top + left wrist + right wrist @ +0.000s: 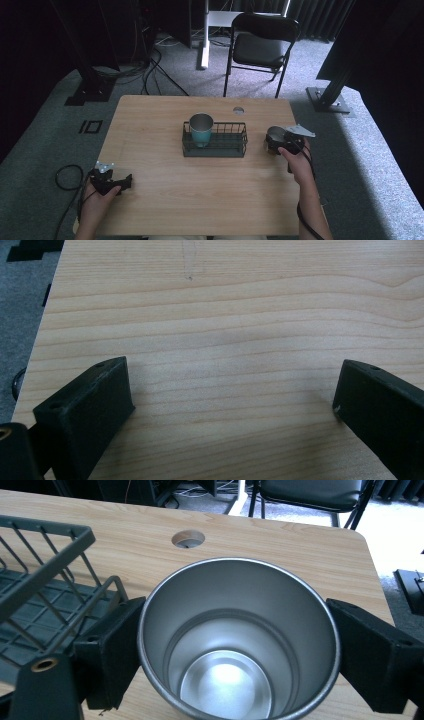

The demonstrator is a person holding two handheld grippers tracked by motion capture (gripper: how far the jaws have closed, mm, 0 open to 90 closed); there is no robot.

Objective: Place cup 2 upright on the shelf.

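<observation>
Steel cup (239, 645) upright on table (200, 190), just right of wire basket (215, 150); our right gripper (235, 650) clamps its sides. Teal cup (201, 131) stands inside basket. Our left gripper (232, 400) spread wide, empty, near table's left edge.

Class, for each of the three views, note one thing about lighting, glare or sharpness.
High view: dim and soft, brightest on the grey carpet at right, with the round steel cup small and blurred in the right gripper. Left gripper view: even light on the pale wooden table, jaws apart casting faint shadows. Right gripper view: a bright glare patch on the cup's shiny bottom.
</observation>
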